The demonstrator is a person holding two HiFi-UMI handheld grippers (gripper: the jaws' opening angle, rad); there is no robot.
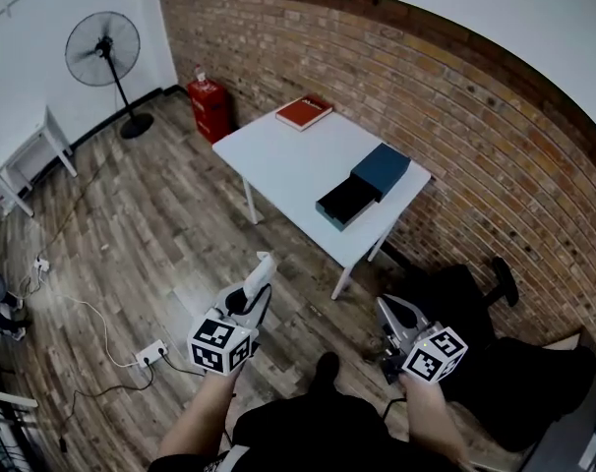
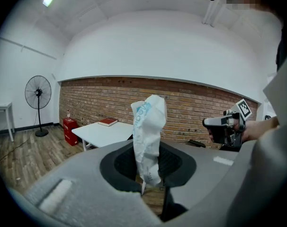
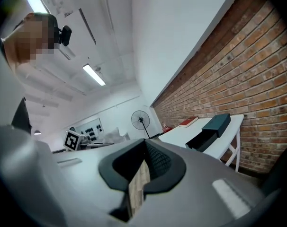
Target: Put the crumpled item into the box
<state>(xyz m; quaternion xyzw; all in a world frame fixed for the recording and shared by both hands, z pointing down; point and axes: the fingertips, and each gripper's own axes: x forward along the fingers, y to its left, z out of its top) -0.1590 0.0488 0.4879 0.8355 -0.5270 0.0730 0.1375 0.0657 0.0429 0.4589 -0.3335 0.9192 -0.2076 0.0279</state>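
Note:
A crumpled white wrapper (image 2: 148, 126) with blue print stands upright between the jaws of my left gripper (image 2: 148, 165), which is shut on it. In the head view the wrapper (image 1: 264, 265) pokes out past that left gripper (image 1: 256, 289), over the wooden floor, well short of the table. The box (image 1: 346, 203) lies open on the white table (image 1: 283, 160), its black base beside its teal lid (image 1: 382, 168). My right gripper (image 1: 389, 310) hangs low at the right, shut and holding nothing. The right gripper view looks past the right gripper (image 3: 144, 161) to the box (image 3: 213, 126).
A red book (image 1: 304, 112) lies at the table's far end. A red canister (image 1: 209, 107) and a standing fan (image 1: 103, 51) are by the brick wall. A power strip (image 1: 151, 352) with cables lies on the floor at left. A black chair (image 1: 467, 298) stands at right.

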